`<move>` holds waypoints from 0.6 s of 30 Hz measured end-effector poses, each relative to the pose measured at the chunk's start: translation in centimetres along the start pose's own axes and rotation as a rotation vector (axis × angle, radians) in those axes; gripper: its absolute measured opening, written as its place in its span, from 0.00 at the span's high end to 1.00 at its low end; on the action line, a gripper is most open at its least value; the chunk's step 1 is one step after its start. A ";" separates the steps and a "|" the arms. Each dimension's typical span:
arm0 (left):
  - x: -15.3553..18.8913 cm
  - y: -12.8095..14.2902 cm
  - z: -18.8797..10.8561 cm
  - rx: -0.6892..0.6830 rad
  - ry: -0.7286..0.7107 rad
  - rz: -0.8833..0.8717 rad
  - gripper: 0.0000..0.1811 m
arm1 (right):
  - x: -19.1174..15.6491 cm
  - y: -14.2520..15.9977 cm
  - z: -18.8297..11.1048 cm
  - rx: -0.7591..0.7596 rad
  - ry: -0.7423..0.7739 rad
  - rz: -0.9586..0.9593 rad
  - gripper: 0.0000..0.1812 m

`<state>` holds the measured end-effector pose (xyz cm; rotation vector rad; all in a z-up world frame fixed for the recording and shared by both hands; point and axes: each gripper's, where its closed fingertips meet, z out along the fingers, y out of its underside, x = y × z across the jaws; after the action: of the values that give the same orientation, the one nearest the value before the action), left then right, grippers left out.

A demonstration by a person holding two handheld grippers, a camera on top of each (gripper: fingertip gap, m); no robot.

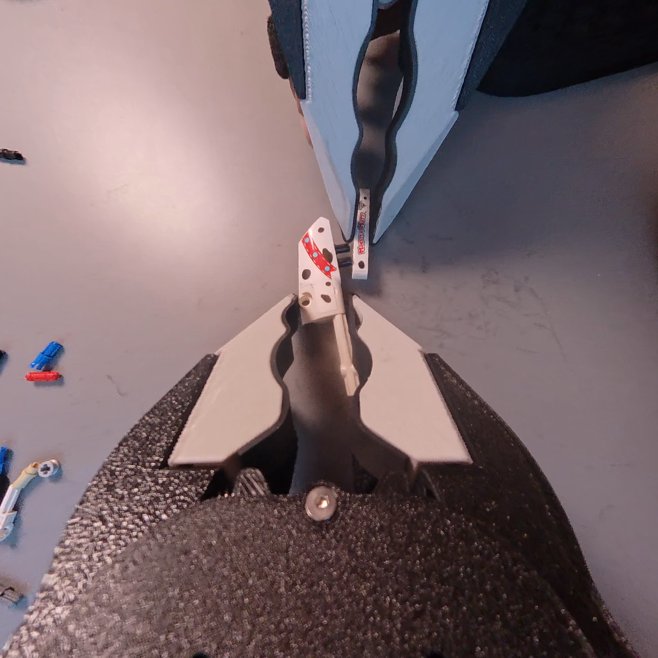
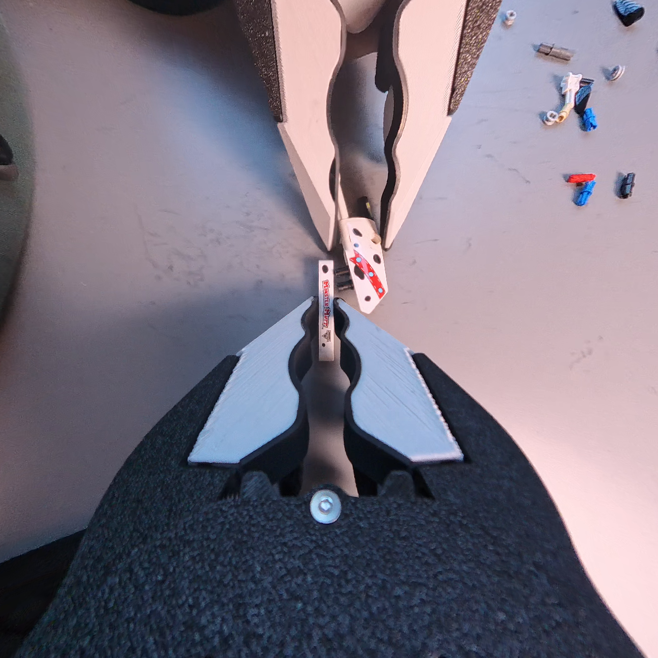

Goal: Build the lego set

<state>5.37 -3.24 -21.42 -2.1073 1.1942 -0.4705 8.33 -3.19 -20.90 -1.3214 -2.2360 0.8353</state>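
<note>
My left gripper (image 1: 324,297) is shut on a white curved panel (image 1: 318,270) with black spots and a red band, joined to a grey beam. My right gripper (image 2: 325,301) is shut on a narrow white beam (image 2: 325,309) with a printed sticker. The two grippers face each other tip to tip above the grey table. Two short black pins (image 1: 343,254) stick out of the white beam toward the panel and reach its side; they also show in the right wrist view (image 2: 342,277). In the left wrist view the right gripper (image 1: 359,235) comes in from the top, holding the white beam (image 1: 361,249).
Loose small parts lie on the table at the left in the left wrist view: a blue pin (image 1: 47,354), a red axle (image 1: 42,376), a black piece (image 1: 11,155), a white and tan arm piece (image 1: 21,487). The right wrist view shows them at upper right (image 2: 582,185). The grippers are tip to tip, or close to it. Left tips and right tips are each some 15 centimetres from the blue pin (image 1: 47,354). Seen from the right wrist view (image 2: 584,194) as well.
</note>
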 end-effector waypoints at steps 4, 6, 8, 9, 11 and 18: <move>0.0 0.0 -0.2 0.031 0.012 -0.006 0.81 | 0.0 0.2 -0.3 -0.003 0.008 -0.014 0.96; -0.1 -0.4 -0.3 0.043 0.012 -0.027 0.79 | 0.0 0.1 -0.6 0.004 0.008 -0.017 0.96; -0.2 -0.7 -0.2 0.048 0.010 -0.036 0.79 | 0.1 0.3 -0.8 -0.003 0.019 -0.024 0.96; -0.2 -0.7 0.0 0.035 0.009 -0.034 0.80 | 0.1 0.4 -0.9 -0.002 0.019 -0.026 0.96; 0.0 -0.5 0.4 0.003 0.009 -0.008 0.86 | 0.0 0.6 -1.0 -0.010 0.009 -0.026 0.96; 2.1 -0.6 0.4 -0.020 0.040 0.026 0.86 | -2.5 0.0 -0.7 -0.011 -0.062 -0.057 0.96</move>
<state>7.08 -4.69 -21.34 -2.1062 1.2523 -0.4933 9.94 -5.23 -20.48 -1.2469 -2.3169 0.8557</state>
